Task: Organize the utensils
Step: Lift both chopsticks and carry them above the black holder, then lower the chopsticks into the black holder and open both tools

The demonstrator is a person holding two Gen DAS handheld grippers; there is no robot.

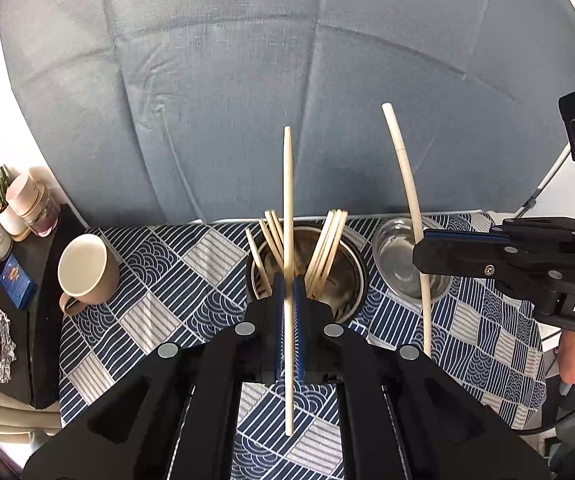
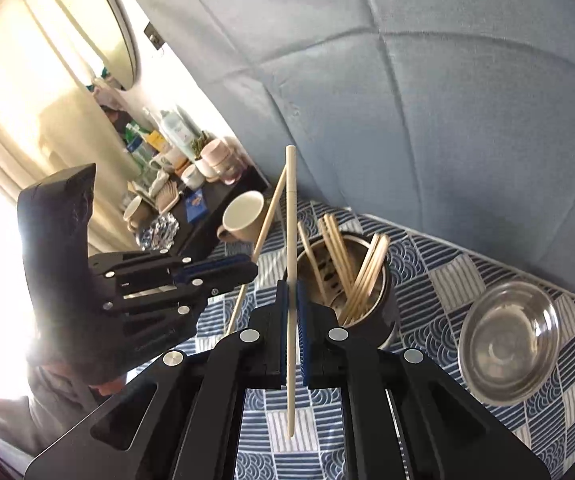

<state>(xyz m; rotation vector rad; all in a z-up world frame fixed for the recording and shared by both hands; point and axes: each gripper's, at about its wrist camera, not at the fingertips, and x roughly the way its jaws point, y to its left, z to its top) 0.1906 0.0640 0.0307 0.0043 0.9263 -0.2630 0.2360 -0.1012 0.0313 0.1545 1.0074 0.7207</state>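
above a blue patterned cloth (image 1: 159,276), two grippers are held side by side, each clamped on a single chopstick. the left gripper (image 1: 288,280) is closed narrowly, and a tan chopstick (image 1: 287,200) is pinched between its blue pads; the stick stands nearly upright, with its upper end against the grey-blue cushion (image 1: 247,80) behind and its lower end hanging over the cloth. the right gripper (image 2: 292,286) is likewise closed narrowly on a pale chopstick (image 2: 291,208), gripped near the middle and held nearly upright, clear of the cloth. in the left wrist view the right gripper is seen from the side at the right edge, the pale stick crossing in front of a steel bowl (image 1: 399,264). a steel holder (image 1: 347,280) stands on the cloth just beyond the left gripper's tips, and more chopsticks (image 1: 329,248) are leaned inside it in two bunches, left and right. the bowl sits just beside the holder, to its right. a beige mug (image 1: 87,268) stands on the cloth well to the left of the holder. a dark side table (image 1: 43,280) crowded with jars and small items is seen beyond the mug.
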